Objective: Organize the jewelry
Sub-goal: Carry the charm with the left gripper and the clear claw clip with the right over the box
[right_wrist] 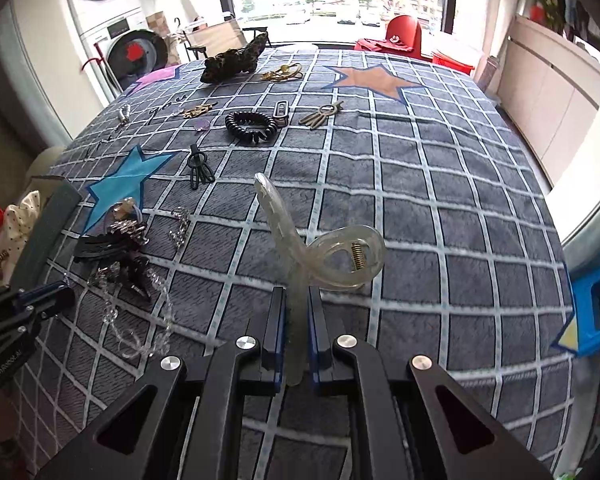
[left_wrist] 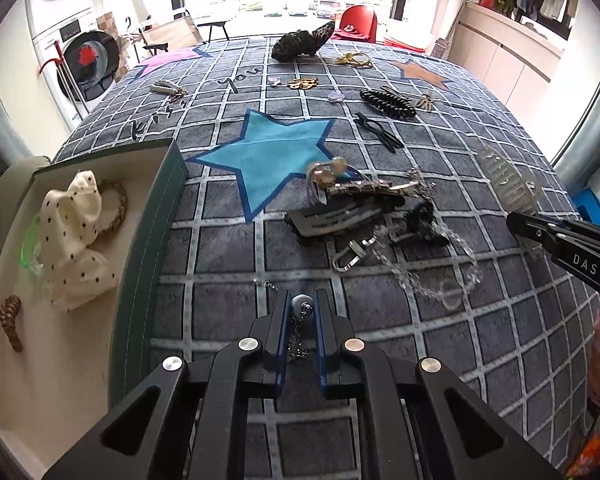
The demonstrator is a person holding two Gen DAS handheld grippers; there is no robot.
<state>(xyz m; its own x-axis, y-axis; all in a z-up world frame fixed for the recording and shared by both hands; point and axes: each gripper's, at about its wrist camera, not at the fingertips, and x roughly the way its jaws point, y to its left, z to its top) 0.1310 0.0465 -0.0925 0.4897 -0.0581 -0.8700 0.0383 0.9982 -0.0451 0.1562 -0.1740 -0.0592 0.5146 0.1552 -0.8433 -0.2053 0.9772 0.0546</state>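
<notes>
the left gripper has its fingers drawn close around a small necklace: a pale grey-blue bead sits between the blue pads near the tips, and a thin silver chain hangs down between them, with a bit more chain trailing on the cloth to the left. whether the pads actually press the bead cannot be told. it hovers low over the grey checked blanket, just right of the open green box, which holds a cream polka-dot bow, a braided ring and a small brown clip

the right gripper pinches a translucent claw clip by one of its handles. the clip is cloudy, almost colourless plastic, with a looped back, a brass-coloured coil spring showing inside the loop, and one long curved arm standing up away from the fingers

left of it on the blanket lies a tangle of dark barrettes and a clear bead strand; further back sits a black spiral hair tie
</notes>
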